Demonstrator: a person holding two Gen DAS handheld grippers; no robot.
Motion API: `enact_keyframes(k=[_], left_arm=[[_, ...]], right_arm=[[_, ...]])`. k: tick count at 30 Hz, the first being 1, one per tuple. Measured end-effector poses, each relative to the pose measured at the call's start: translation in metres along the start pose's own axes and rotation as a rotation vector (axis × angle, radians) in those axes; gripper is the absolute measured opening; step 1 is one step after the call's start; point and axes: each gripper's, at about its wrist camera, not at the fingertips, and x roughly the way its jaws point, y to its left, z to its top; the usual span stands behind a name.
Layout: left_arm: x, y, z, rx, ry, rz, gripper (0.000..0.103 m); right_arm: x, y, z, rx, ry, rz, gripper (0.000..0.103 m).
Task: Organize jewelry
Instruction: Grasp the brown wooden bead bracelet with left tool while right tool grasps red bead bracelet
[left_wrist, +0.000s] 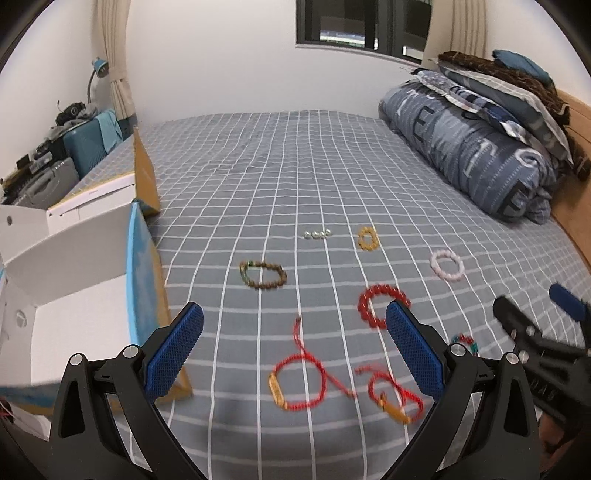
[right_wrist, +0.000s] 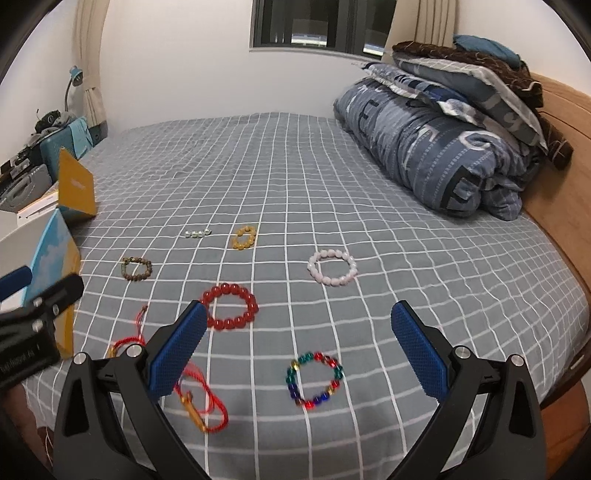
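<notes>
Only large letters such as "E" show on the folded duvet (right_wrist: 436, 155); nothing else is legible.

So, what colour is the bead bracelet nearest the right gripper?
Multicoloured: green, red, blue, yellow; right wrist view.

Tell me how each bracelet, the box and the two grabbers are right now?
left gripper: open, empty
right gripper: open, empty
white box: open, beside the jewelry
red bead bracelet: flat on the bed
pink bracelet: flat, apart from the others
multicolor bracelet: flat, between the right fingers
yellow bracelet: flat
brown bracelet: flat
red cord bracelets: loose, cords trailing
</notes>
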Motion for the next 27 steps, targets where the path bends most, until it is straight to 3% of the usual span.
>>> enact_keyframes(k=[7, 15, 27], left_arm=[[0.068, 0.007, 0.031, -0.007, 0.073, 0.031, 0.097], [0.152, 0.027, 0.031, -0.036, 0.195, 0.042, 0.097], [0.205, 0.032, 0.026, -0.02, 0.268, 0.04, 0.097]], right_arm=[[0.06, 0.021, 0.015, -0.03, 0.085, 0.015, 0.096], [0.124, 0.048, 0.005, -0.096, 0.184, 0.039, 0.096], [0.169, 0.064, -0.004, -0.086, 0.27, 0.083, 0.096]])
